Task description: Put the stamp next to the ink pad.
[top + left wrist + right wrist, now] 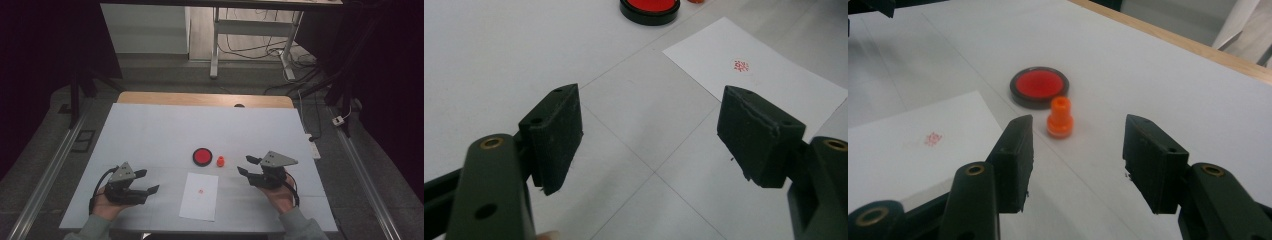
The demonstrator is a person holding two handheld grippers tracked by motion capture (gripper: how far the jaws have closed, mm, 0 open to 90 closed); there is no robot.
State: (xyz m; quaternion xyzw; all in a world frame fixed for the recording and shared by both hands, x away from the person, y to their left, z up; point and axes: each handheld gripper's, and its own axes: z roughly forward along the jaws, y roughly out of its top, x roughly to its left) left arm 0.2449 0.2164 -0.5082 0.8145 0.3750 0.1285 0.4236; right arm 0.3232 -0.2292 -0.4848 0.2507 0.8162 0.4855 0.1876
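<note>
Starting from your right claw (1075, 160), jaws apart and empty: orange stamp (1059, 118), upright just ahead between the jaw lines, beside the red ink pad (1039, 86); likely light, rigid, smooth plastic, so pinch its narrow neck squarely.

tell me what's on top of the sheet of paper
Only a small red stamp mark near the middle of the paper. Nothing stands on it; its underside is hidden.

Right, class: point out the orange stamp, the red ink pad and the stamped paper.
orange stamp (1060, 119), right gripper view, its body.
red ink pad (202, 156), high view, red centre.
stamped paper (199, 196), high view, blank middle.
</note>
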